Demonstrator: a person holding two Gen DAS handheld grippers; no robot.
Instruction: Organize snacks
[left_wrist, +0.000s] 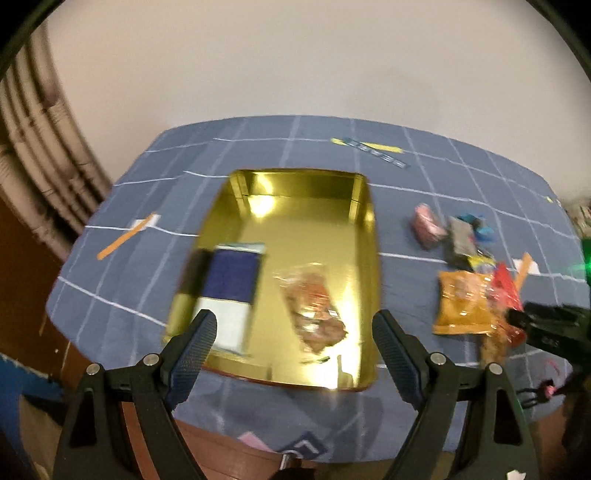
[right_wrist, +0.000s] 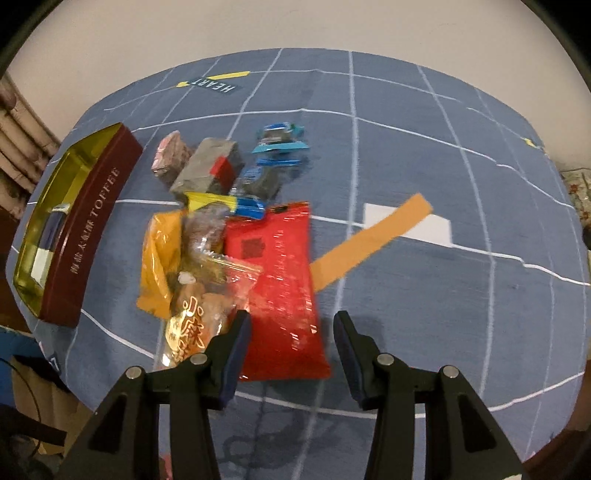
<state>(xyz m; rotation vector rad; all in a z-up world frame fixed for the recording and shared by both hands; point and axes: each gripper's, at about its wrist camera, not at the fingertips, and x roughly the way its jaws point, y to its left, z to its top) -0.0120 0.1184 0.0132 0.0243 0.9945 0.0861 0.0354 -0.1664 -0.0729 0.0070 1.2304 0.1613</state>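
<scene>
A blue grid-patterned tablecloth (right_wrist: 424, 155) covers the table. On it stands an open gold-lined toffee tin (left_wrist: 314, 229), maroon outside, at nine o'clock from the snack pile. Inside the tin lie a blue-and-white packet (left_wrist: 231, 291) and, at its three o'clock, a clear-wrapped snack (left_wrist: 314, 306). In the pile, a red packet (right_wrist: 277, 280) lies just beside an orange bag (right_wrist: 159, 258), with a grey bar (right_wrist: 208, 164), a pink sweet (right_wrist: 170, 153) and blue wrappers (right_wrist: 280, 144) at twelve o'clock. The left gripper (left_wrist: 295, 332) hangs over the tin, fingers spread, nothing between them. The right gripper (right_wrist: 291, 332) hovers over the red packet's near end, fingers apart, not pinching it.
</scene>
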